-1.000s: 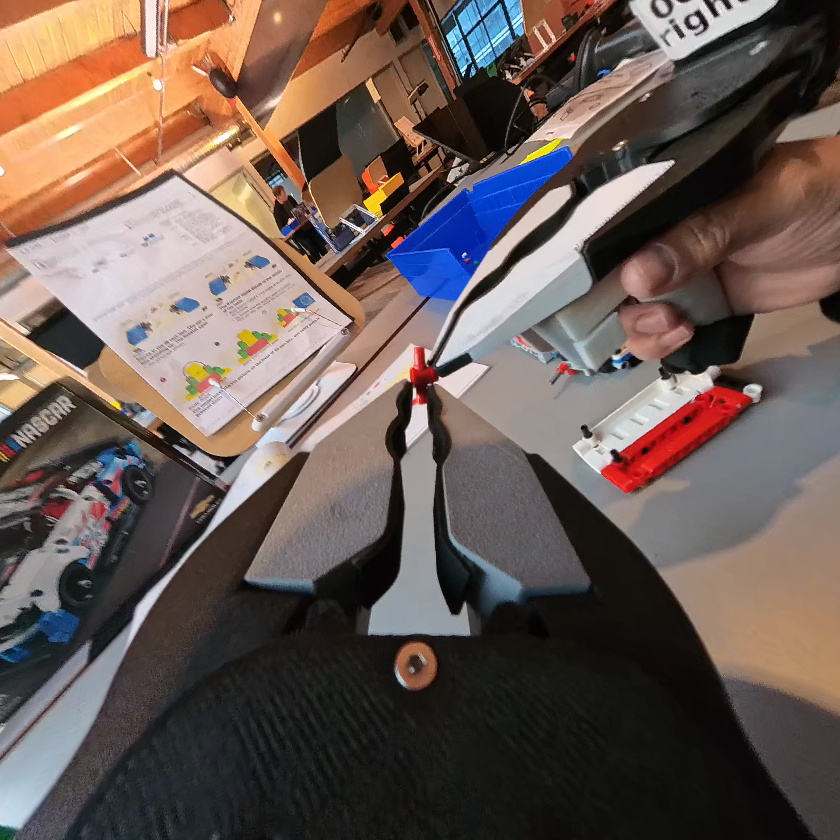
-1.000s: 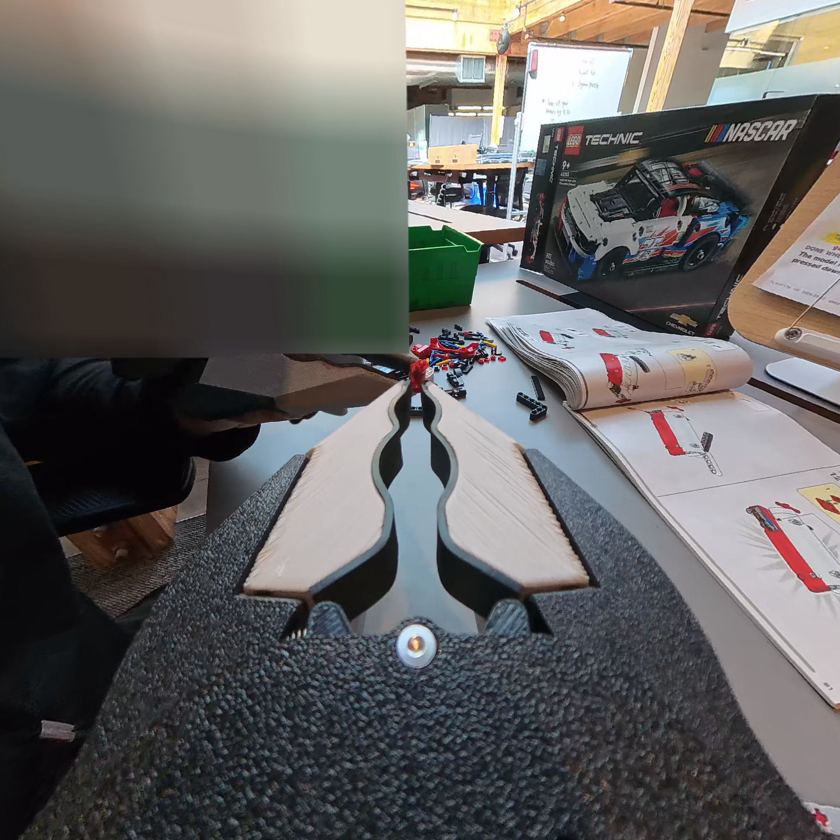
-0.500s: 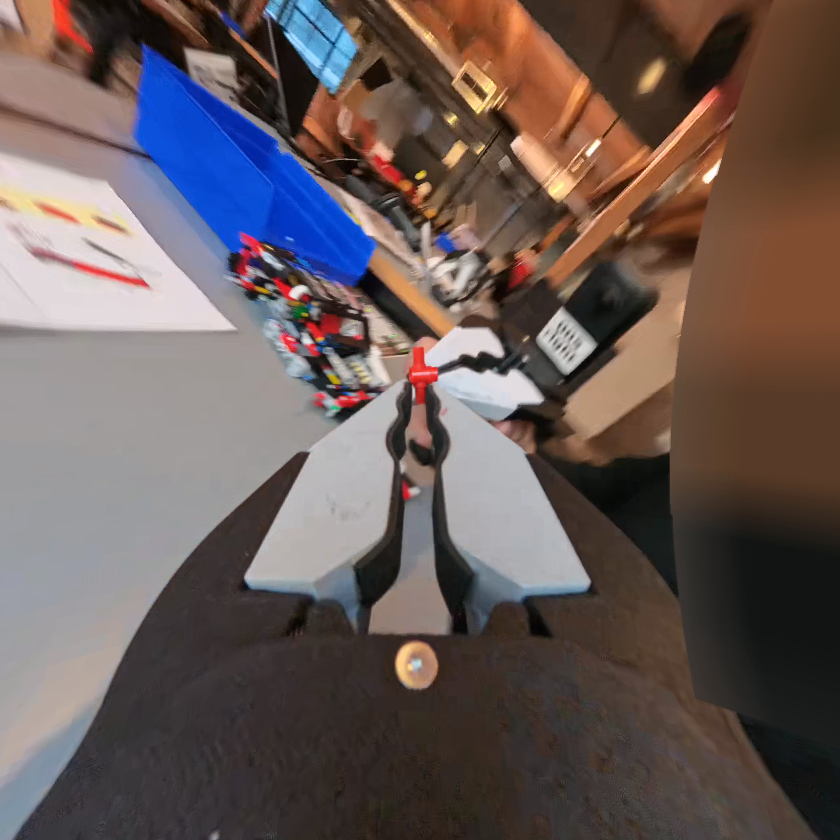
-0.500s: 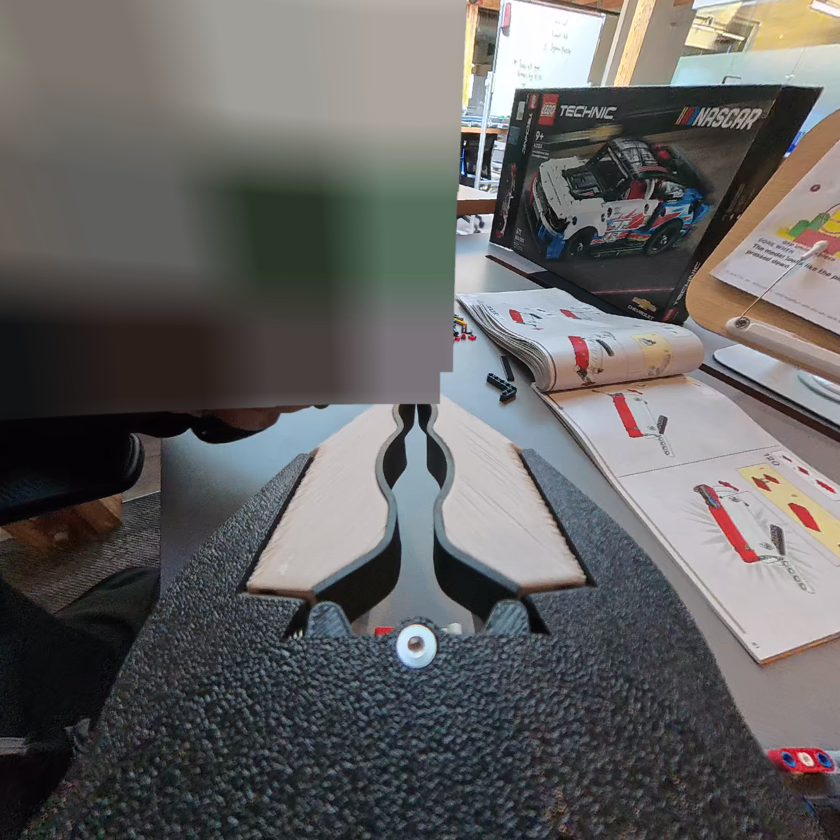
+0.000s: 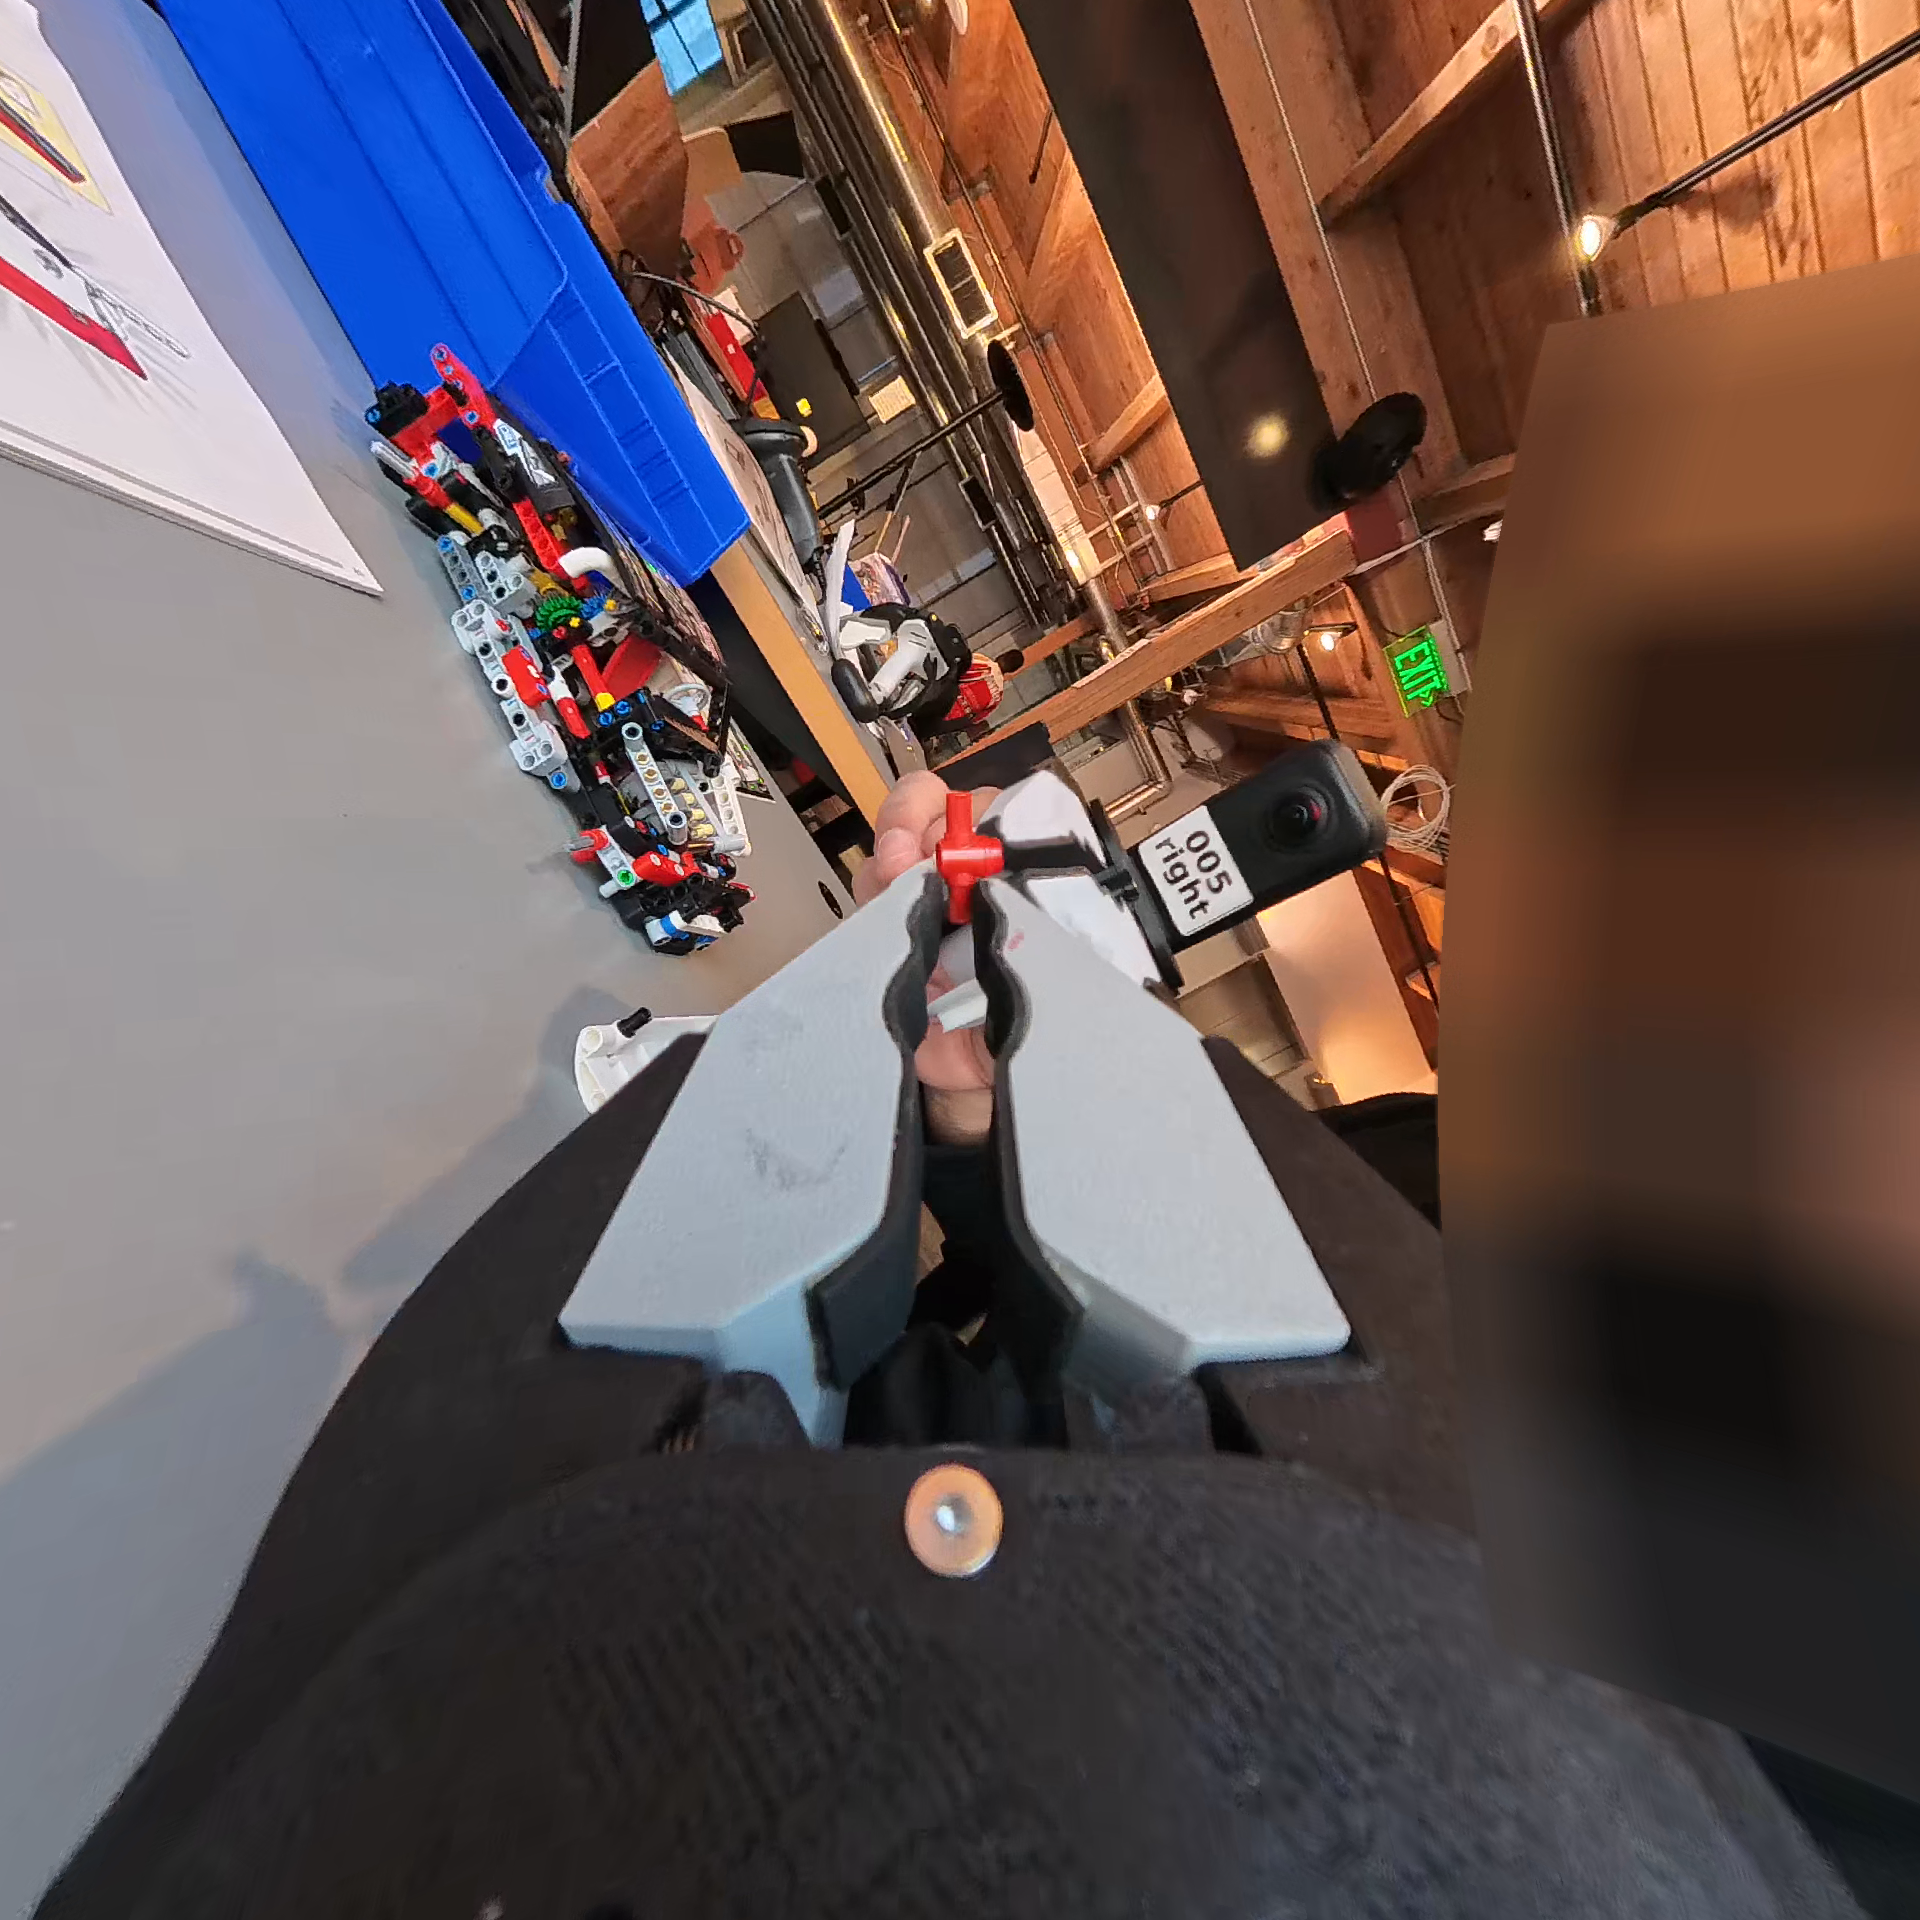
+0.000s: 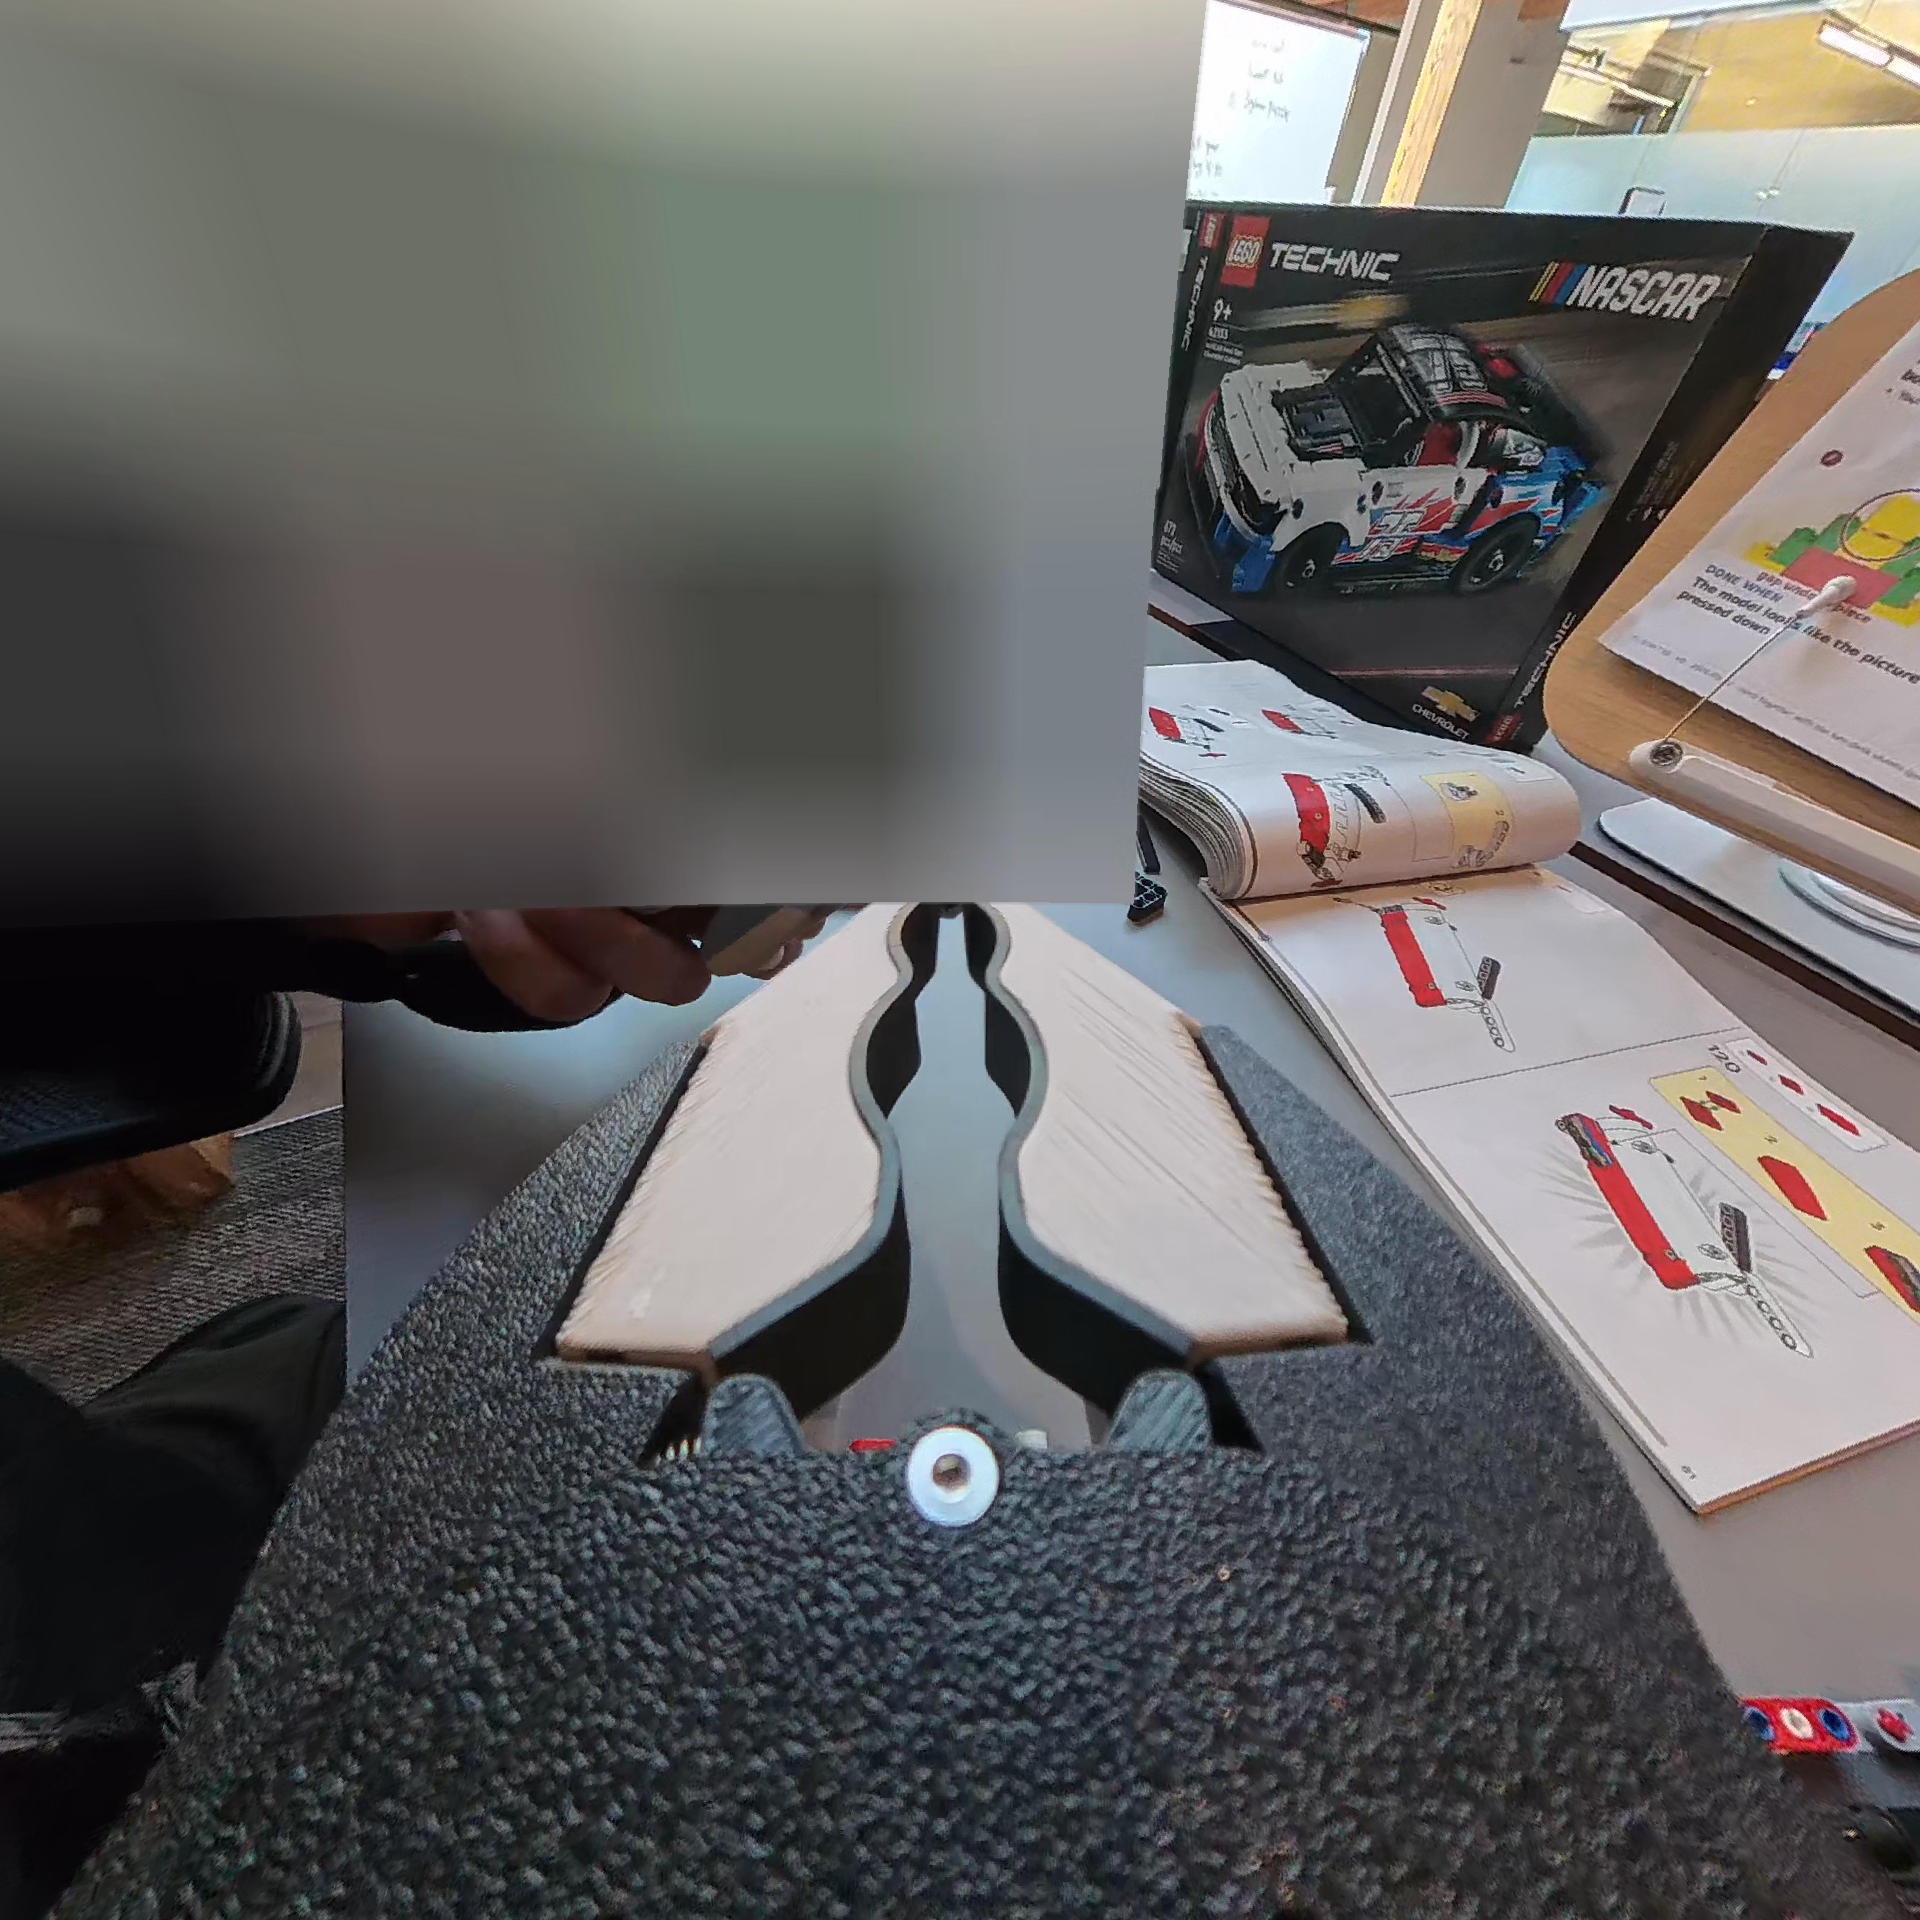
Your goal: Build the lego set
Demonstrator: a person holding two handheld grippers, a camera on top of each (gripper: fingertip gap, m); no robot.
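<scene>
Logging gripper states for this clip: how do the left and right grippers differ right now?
The left gripper has grey fingers; the right gripper has tan ones. The left is shut on a small red cross-shaped piece at its tips; the right holds nothing, its tips slightly apart. The left points toward the person's hand, the right over the grey table toward the instruction booklet. Both share wavy black inner pads.

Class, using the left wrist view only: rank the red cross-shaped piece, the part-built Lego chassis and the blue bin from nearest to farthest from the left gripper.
1. Red cross-shaped piece: pinched at the tips of the left gripper.
2. Part-built Lego chassis: lying on the grey table, ahead and to the left.
3. Blue bin: behind the chassis, upper left.
</scene>
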